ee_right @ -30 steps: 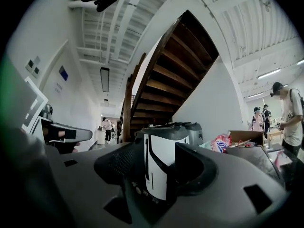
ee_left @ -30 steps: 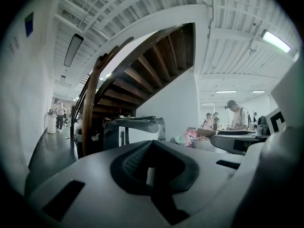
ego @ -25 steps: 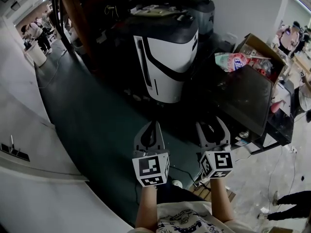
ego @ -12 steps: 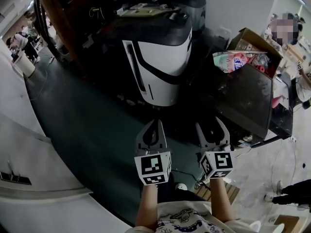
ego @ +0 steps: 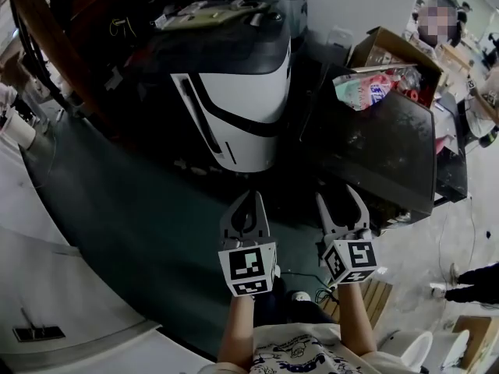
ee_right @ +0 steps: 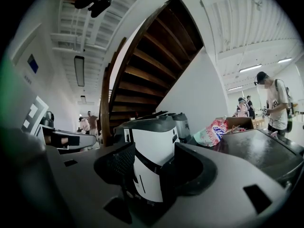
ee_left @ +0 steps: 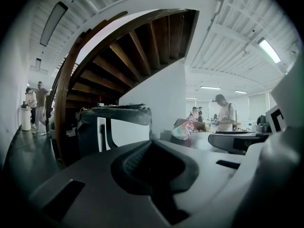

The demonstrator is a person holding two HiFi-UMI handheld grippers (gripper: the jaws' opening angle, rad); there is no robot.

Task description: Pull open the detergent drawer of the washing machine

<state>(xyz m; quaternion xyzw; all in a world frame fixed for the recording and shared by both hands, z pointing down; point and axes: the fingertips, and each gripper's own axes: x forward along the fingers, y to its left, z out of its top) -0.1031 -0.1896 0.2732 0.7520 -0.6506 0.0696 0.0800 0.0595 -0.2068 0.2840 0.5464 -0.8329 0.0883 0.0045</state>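
A dark green floor (ego: 117, 232) spreads below a curved wooden staircase (ee_right: 142, 65), and on it stands the washing machine (ego: 242, 115), a rounded unit with a glossy white front, a black diagonal band and a dark, cluttered top. It sits at 12 o'clock from the left gripper (ego: 248, 201) and at 11 o'clock from the right gripper (ego: 339, 199), well apart from both; its detergent drawer cannot be made out. At 3 o'clock of the machine is a dark, scuffed cabinet (ego: 382, 154), with an open cardboard box (ego: 390, 49) and a crumpled pink-and-blue bag (ego: 366, 84) whose lettering is too small to read. The left gripper's grey plastic jaws are pressed together on nothing. The right gripper's jaws stand wide and empty, framing the machine.
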